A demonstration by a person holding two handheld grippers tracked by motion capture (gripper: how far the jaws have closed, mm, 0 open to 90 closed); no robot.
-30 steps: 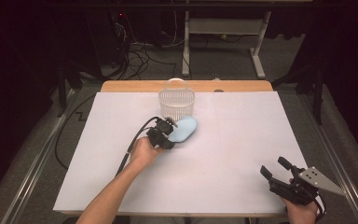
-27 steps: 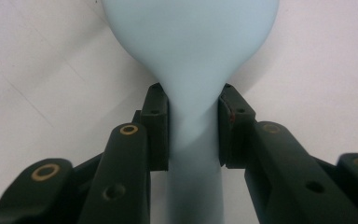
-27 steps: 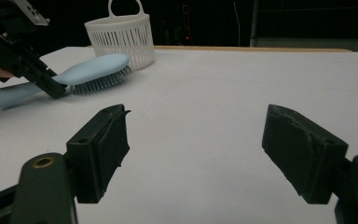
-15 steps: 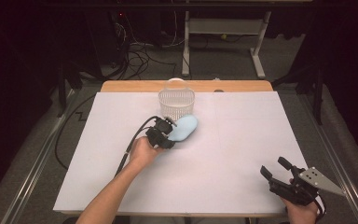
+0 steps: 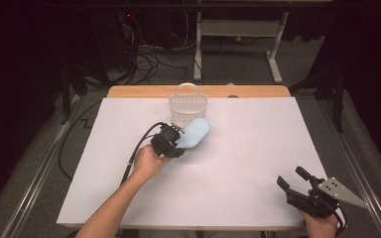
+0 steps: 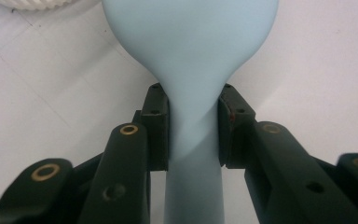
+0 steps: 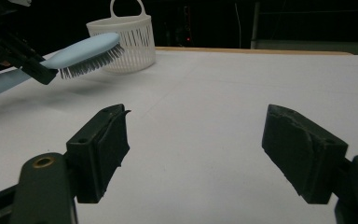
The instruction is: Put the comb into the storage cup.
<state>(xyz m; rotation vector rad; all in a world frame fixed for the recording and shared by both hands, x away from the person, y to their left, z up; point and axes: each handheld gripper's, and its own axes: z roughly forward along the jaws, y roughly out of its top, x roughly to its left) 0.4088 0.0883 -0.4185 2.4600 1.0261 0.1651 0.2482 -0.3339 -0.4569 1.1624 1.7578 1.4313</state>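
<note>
Little has moved since the earlier frames: the left gripper and the brush it carries sit a touch closer to the basket, while the right gripper keeps its place near the tabletop's near right corner.

Left gripper: clenched on the brush. In the left gripper view its two black pads press against either side of the pale blue handle, just below where the handle widens into the head. The left hand holds the gripper over the middle of the tabletop, toward the far edge.

Brush: pale blue, with an oval head. In the right gripper view it hangs above the white surface, bristles pointing down, its head tilted slightly up toward the basket and its shadow lying on the tabletop beneath. From the high view the head's far end is just beside the basket's near wall; whether they touch I cannot tell.

Basket: white, slatted, with a loop handle, upright near the middle of the far edge.

Right gripper: released, jaws standing wide apart with nothing between them, as the right gripper view shows bare white tabletop between the pads. It is well apart from the brush and basket, held by the right hand at the near edge.
</note>
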